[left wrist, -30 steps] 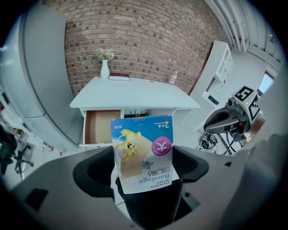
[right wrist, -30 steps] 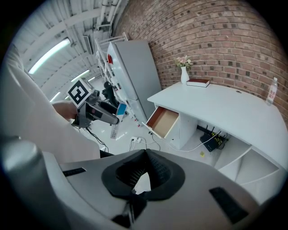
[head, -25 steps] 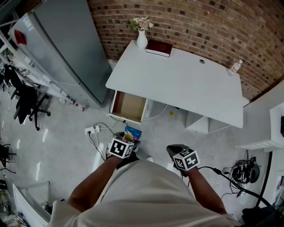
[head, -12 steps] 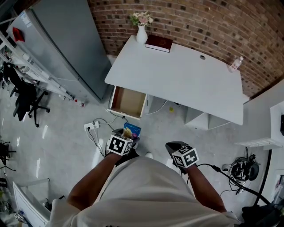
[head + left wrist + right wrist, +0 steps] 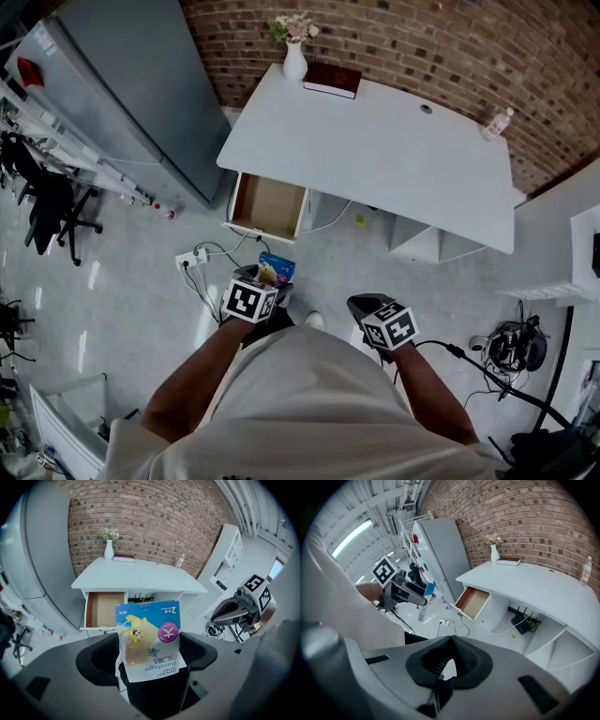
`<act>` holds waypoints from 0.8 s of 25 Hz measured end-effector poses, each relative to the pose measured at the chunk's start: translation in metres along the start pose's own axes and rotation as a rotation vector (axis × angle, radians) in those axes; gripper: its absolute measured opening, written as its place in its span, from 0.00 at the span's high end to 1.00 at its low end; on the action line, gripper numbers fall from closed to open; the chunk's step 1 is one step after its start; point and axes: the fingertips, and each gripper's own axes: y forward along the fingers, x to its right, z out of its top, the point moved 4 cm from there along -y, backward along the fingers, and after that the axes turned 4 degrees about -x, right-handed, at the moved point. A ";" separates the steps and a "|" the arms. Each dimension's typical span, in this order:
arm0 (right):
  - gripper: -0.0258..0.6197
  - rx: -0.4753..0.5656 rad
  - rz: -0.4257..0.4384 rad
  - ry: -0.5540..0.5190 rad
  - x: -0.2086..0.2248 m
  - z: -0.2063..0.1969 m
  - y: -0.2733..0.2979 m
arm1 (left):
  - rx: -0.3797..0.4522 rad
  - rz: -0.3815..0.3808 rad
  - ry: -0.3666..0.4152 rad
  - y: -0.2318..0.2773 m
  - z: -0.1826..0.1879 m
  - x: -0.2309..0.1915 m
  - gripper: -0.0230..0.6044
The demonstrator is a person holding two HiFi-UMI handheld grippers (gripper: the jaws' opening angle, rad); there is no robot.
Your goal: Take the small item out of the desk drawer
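The small item is a blue and white bandage packet (image 5: pixel 149 639) with a cartoon print. My left gripper (image 5: pixel 148 656) is shut on its lower part and holds it upright, above the floor and in front of the desk. In the head view the packet (image 5: pixel 275 271) sticks out past the left gripper (image 5: pixel 265 283). The desk drawer (image 5: pixel 267 206) stands pulled open under the white desk (image 5: pixel 375 159), and its brown inside (image 5: pixel 104 610) looks empty. My right gripper (image 5: pixel 366 307) is shut with nothing between its pads (image 5: pixel 451 641), level with the left gripper and apart from it.
A vase of flowers (image 5: pixel 294 56), a dark red book (image 5: pixel 332 80) and a water bottle (image 5: pixel 495 124) stand along the desk's far edge. A tall grey cabinet (image 5: pixel 122 84) is left of the desk. A power strip with cables (image 5: pixel 192 258) lies on the floor near the drawer.
The head view has drifted a little, so the desk sits slightly higher in the picture. Both grippers keep their places and their grip.
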 end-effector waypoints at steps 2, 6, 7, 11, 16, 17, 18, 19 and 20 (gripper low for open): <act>0.91 -0.005 0.002 0.000 0.001 -0.001 0.002 | -0.001 -0.002 -0.005 0.002 0.001 -0.001 0.33; 0.91 -0.008 -0.001 0.006 0.004 0.002 0.006 | -0.005 -0.008 -0.008 0.006 0.002 -0.006 0.33; 0.91 -0.007 -0.002 0.009 0.005 0.004 0.007 | -0.008 -0.010 -0.007 0.007 0.002 -0.008 0.33; 0.91 -0.006 -0.006 -0.004 0.010 0.021 0.013 | -0.013 -0.012 -0.005 0.011 0.008 -0.016 0.33; 0.91 -0.001 -0.007 -0.008 0.018 0.040 0.019 | -0.007 -0.019 -0.007 0.016 0.021 -0.021 0.33; 0.91 -0.002 -0.006 -0.008 0.020 0.043 0.021 | -0.007 -0.019 -0.009 0.017 0.023 -0.023 0.33; 0.91 -0.005 -0.003 -0.007 0.021 0.045 0.023 | -0.008 -0.018 -0.011 0.017 0.024 -0.026 0.33; 0.91 -0.009 0.000 -0.007 0.021 0.046 0.026 | -0.010 -0.016 -0.014 0.019 0.024 -0.030 0.33; 0.91 -0.013 0.003 -0.006 0.022 0.048 0.029 | -0.013 -0.015 -0.018 0.020 0.025 -0.033 0.33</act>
